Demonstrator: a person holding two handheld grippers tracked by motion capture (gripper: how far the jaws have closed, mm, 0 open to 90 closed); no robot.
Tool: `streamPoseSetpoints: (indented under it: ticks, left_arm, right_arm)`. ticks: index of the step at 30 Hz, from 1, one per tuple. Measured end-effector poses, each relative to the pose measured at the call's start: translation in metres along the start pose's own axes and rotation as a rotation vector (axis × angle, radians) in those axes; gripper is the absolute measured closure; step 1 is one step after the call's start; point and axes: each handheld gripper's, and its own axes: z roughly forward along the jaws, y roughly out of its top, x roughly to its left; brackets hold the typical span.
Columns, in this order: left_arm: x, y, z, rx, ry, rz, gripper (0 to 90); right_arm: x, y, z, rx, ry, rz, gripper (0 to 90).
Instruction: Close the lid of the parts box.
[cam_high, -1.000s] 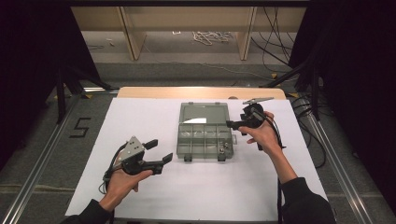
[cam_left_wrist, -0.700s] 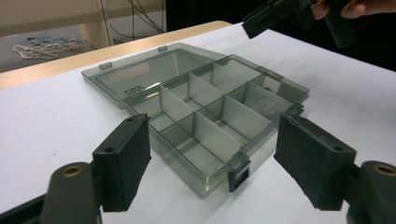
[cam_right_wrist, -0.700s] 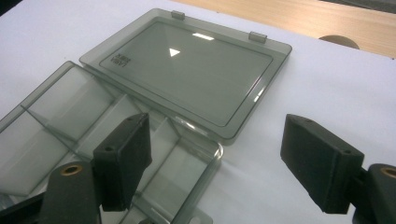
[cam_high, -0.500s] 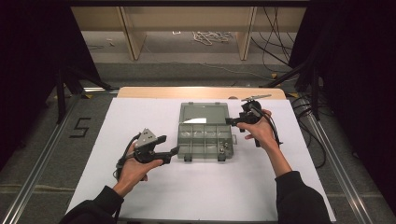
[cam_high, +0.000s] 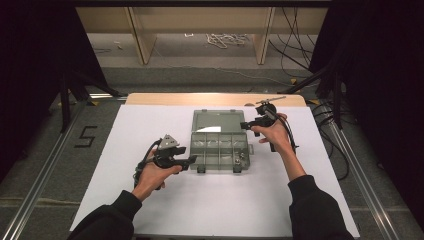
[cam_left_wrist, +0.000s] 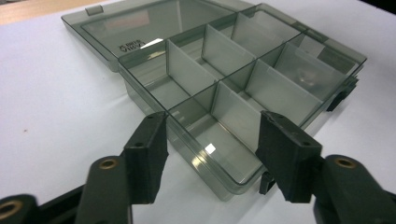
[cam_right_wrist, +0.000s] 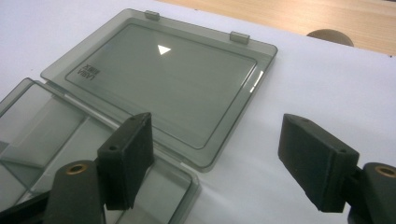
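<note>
One clear plastic box (cam_high: 220, 146) lies open, with eight compartments. Two grippers, left (cam_high: 191, 161) and right (cam_high: 243, 125), stand unclenched, the left's jaws just closing around a box corner; the compartments' contents are hard to make out.

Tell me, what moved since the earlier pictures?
The left tool slid across the white sheet to the box's near corner, its jaws closing but gripping nothing yet. The right tool crept slightly nearer the lid, still open. The box stayed put, lid flat.
</note>
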Motion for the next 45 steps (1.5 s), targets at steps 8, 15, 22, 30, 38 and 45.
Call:
streamPoseSetpoints:
  ticks: [8, 15, 22, 30, 38, 45]
  left_arm:
    - [0.004, -0.001, 0.006, 0.026, 0.015, -0.002, 49.9]
    - [0.006, -0.002, 0.008, 0.044, 0.006, -0.01, 54.1]
    - [0.007, -0.004, 0.011, 0.061, 0.006, -0.013, 58.0]
    - [0.004, -0.003, 0.013, 0.073, 0.012, -0.011, 64.4]
    - [0.004, -0.003, 0.013, 0.07, 0.008, -0.028, 66.3]
    - [0.004, -0.003, 0.013, 0.068, 0.014, -0.031, 66.7]
  right_arm:
    - [-0.004, -0.001, 0.016, 0.026, 0.01, 0.055, 28.6]
    - [-0.006, -0.003, 0.027, 0.032, 0.013, 0.046, 29.5]
    - [-0.004, 0.003, 0.031, 0.055, 0.007, 0.074, 30.0]
    - [-0.009, 0.0, 0.038, 0.051, 0.031, 0.086, 33.0]
    - [-0.008, 0.001, 0.043, 0.079, 0.033, 0.12, 33.8]
    - [-0.007, 0.004, 0.047, 0.085, 0.032, 0.101, 34.8]
